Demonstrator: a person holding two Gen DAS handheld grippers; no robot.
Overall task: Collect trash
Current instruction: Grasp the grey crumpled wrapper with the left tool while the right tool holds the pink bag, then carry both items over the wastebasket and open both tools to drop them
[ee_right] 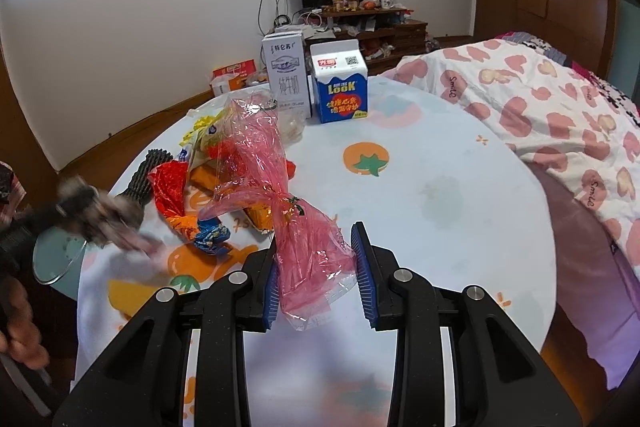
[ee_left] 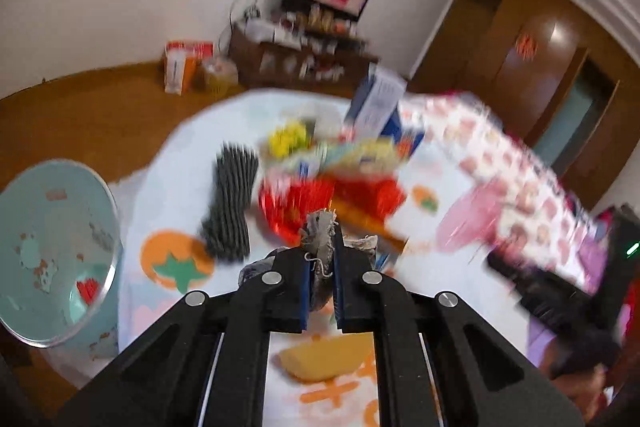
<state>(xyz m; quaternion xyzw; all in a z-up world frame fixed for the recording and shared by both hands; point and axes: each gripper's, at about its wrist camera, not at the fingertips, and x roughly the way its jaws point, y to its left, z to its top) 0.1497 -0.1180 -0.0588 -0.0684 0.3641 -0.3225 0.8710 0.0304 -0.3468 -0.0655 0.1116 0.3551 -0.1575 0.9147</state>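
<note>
My left gripper (ee_left: pixel 321 255) is shut on a frayed grey rag (ee_left: pixel 319 227), held above the round table; the view is blurred by motion. It also shows as a blur at the left of the right wrist view (ee_right: pixel 100 215). My right gripper (ee_right: pixel 316 259) is open, its jaws on either side of a pink plastic bag (ee_right: pixel 304 247) that lies on the table. Behind it lie a red wrapper (ee_right: pixel 170 187), a blue wrapper (ee_right: pixel 212 237), an orange packet (ee_right: pixel 208 179) and a dark ribbed piece (ee_right: pixel 142 175).
Two cartons, white (ee_right: pixel 286 75) and blue (ee_right: pixel 340 83), stand at the table's far side. A pale green bin with a clear lid (ee_left: pixel 52 251) stands left of the table. A bed with a heart-print quilt (ee_right: pixel 540 95) lies at the right. A shelf unit stands by the far wall.
</note>
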